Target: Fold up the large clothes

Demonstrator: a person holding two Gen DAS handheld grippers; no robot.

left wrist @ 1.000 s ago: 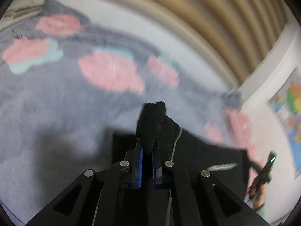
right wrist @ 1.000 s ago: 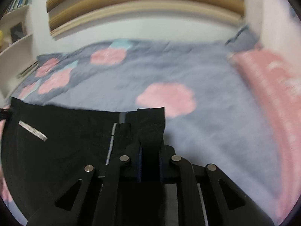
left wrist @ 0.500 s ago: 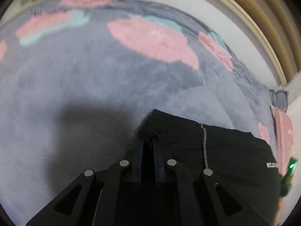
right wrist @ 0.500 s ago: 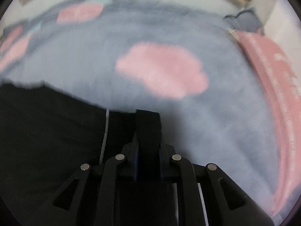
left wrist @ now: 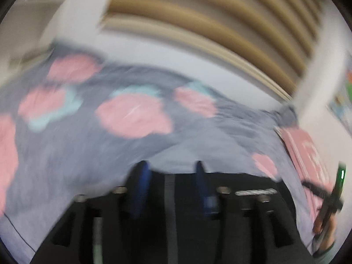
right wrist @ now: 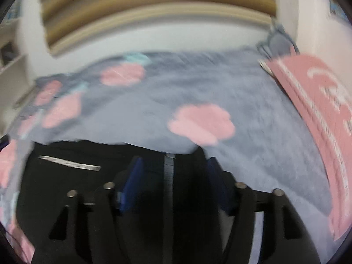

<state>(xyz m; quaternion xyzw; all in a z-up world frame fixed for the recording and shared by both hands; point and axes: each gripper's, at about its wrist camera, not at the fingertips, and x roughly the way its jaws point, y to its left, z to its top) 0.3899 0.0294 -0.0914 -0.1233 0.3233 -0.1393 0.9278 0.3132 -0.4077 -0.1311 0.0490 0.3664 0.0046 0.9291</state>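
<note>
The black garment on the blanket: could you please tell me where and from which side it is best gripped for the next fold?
Probably the far hem of the black garment, near its two corners, coming from above and behind. It lies flat on the blanket, and that straight edge is the only free one in view. Both tongs, left and right, have just opened and hold nothing.

My left gripper (left wrist: 170, 171) has just been opening, blue pads apart with nothing pinched. The black garment (left wrist: 248, 182) lies flat under them on the grey blanket (left wrist: 66, 154) with pink blobs. Everything's pretty blurry.
</note>
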